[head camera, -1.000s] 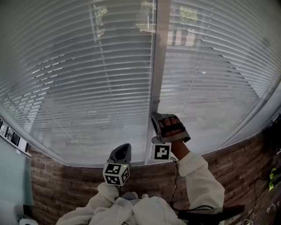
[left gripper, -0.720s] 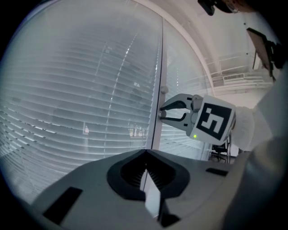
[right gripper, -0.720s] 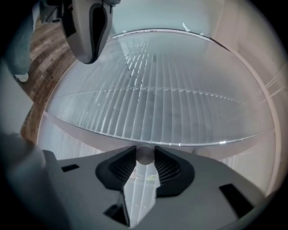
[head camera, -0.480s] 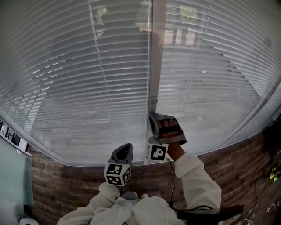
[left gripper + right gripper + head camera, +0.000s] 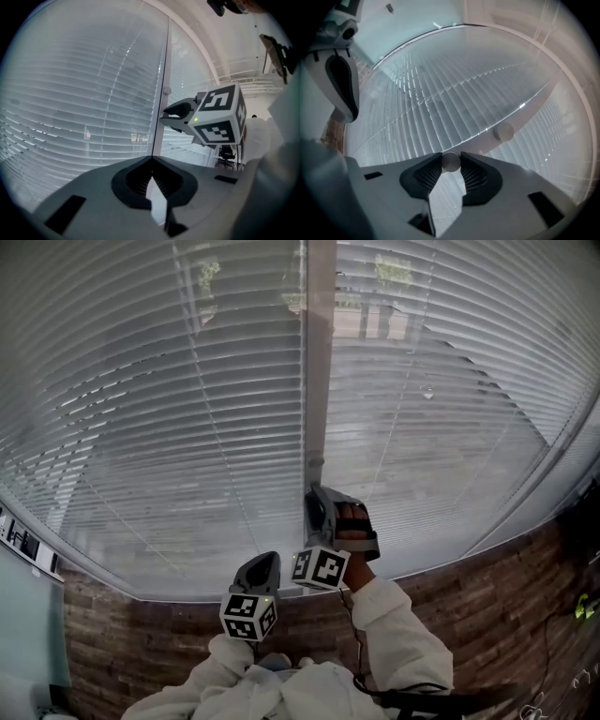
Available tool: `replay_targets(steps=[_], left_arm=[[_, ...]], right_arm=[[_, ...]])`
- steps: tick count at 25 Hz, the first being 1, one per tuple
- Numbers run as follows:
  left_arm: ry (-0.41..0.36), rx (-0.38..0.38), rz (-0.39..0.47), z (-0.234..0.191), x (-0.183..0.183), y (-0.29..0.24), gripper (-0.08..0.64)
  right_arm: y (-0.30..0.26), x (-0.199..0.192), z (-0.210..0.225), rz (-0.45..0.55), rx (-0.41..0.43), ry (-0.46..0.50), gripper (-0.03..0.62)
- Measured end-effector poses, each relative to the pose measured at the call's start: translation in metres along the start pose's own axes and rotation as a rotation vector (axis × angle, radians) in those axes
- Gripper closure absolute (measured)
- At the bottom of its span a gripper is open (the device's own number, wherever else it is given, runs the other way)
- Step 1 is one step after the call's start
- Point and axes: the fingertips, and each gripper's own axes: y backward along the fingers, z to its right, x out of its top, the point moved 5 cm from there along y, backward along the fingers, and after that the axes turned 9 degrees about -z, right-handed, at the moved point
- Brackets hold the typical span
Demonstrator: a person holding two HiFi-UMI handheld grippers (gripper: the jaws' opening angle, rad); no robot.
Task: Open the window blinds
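White slatted blinds point(image 5: 169, 427) cover the window in two panels on either side of a white post point(image 5: 321, 352). A thin clear tilt wand point(image 5: 305, 381) hangs in front of the post. My right gripper point(image 5: 314, 491) reaches level to the wand's lower end, and its jaws are shut on the round translucent wand tip point(image 5: 451, 159). A second round wand tip point(image 5: 503, 132) hangs free just beyond it. My left gripper point(image 5: 266, 559) is lower and nearer to me, shut with nothing in it point(image 5: 151, 160), pointing at the blinds with the right gripper point(image 5: 176, 111) ahead of it.
A brown brick wall point(image 5: 141, 634) runs under the sill. A dark cable point(image 5: 361, 652) trails from the right sleeve. Green and dark items point(image 5: 583, 606) sit at the far right edge. A person's white sleeves fill the bottom of the head view.
The right gripper has rolled about its own axis on the wand, swinging its marker cube from beneath the hand to the left. The left gripper has barely moved.
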Motion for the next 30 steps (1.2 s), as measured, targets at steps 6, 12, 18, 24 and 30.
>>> replay_targets(steps=[6,12,18,24,30], left_arm=[[-0.009,-0.019,-0.014,0.008,-0.001,-0.007,0.557],[-0.021,-0.029,-0.019,0.011,0.0,-0.011,0.557],[-0.031,-0.041,-0.025,0.017,-0.003,-0.017,0.557],[-0.048,-0.051,-0.02,0.025,0.004,-0.018,0.557],[-0.039,-0.042,-0.021,0.021,0.0,-0.017,0.557]], right_arm=[[0.0,-0.001,0.001,0.009,0.003,-0.133,0.459],[-0.002,-0.002,0.002,0.02,0.002,-0.283,0.46],[-0.001,-0.005,-0.001,0.023,0.003,-0.35,0.459],[0.001,-0.004,0.005,0.032,0.005,-0.37,0.459],[0.0,-0.005,0.002,0.027,0.005,-0.413,0.459]])
